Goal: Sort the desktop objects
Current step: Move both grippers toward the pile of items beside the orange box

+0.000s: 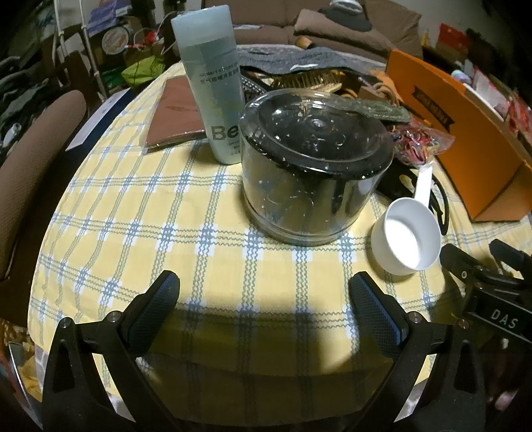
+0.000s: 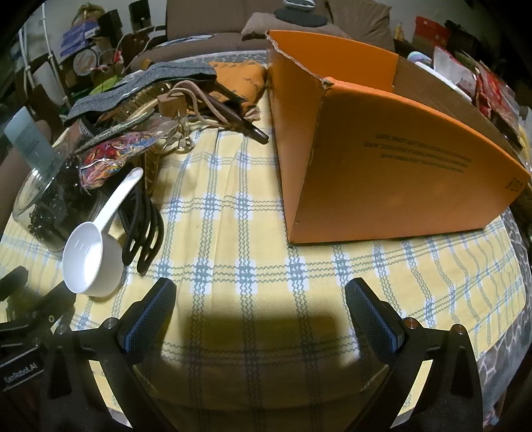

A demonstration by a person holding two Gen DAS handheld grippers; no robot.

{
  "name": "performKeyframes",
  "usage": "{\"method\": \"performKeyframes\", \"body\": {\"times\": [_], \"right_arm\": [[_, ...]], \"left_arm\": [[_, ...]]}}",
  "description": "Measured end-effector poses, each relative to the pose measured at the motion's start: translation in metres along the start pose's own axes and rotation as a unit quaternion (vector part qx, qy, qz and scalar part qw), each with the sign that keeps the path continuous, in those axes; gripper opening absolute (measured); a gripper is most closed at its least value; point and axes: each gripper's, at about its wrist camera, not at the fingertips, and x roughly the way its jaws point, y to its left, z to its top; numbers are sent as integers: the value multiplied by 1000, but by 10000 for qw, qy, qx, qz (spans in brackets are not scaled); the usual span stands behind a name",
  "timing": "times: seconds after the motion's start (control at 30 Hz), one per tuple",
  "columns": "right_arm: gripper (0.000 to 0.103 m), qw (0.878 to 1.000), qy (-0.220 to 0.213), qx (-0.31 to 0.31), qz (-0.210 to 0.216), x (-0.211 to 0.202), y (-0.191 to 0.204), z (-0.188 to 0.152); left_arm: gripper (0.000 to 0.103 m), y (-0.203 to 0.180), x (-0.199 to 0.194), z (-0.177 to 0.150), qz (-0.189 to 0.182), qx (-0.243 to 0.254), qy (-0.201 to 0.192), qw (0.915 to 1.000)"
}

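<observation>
Left wrist view: white scoop [image 1: 407, 234] just right of glass jar [image 1: 312, 166], ahead-right of left gripper [image 1: 262, 292], jaws spread, empty. Right gripper [image 2: 259, 292] spread too, low over tablecloth [image 2: 266, 239], facing orange box [image 2: 382, 166].

The pale bottle [image 1: 212, 86] near the counter's far left edge shows large letters "Be", the rest turned away; the small lines above are too fine to read. "DAS" stands on the right gripper's body [image 1: 498, 319]. "GenRobot.AI" stands on the left gripper's body [image 2: 20, 375]. Print on the orange box [image 2: 399, 172] is illegible.

brown sofa [image 1: 332, 23], cluttered dim room
</observation>
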Motion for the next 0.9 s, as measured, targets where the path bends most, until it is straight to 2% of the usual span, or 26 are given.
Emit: {"method": "performKeyframes", "body": {"times": [0.37, 0.53, 0.7, 0.9], "right_arm": [[103, 9997, 241, -21, 24, -1, 1, 8], [103, 9996, 278, -36, 19, -3, 3, 10], [103, 9996, 276, -10, 115, -12, 2, 10], [103, 9996, 7, -87, 256, -41, 5, 14]], "left_arm": [[103, 4, 2, 5, -34, 10, 271, 9996], [103, 4, -3, 4, -89, 14, 266, 9996], [103, 9, -27, 5, -170, -3, -6, 9999], [103, 22, -61, 16, -264, -58, -393, 9989]]}}
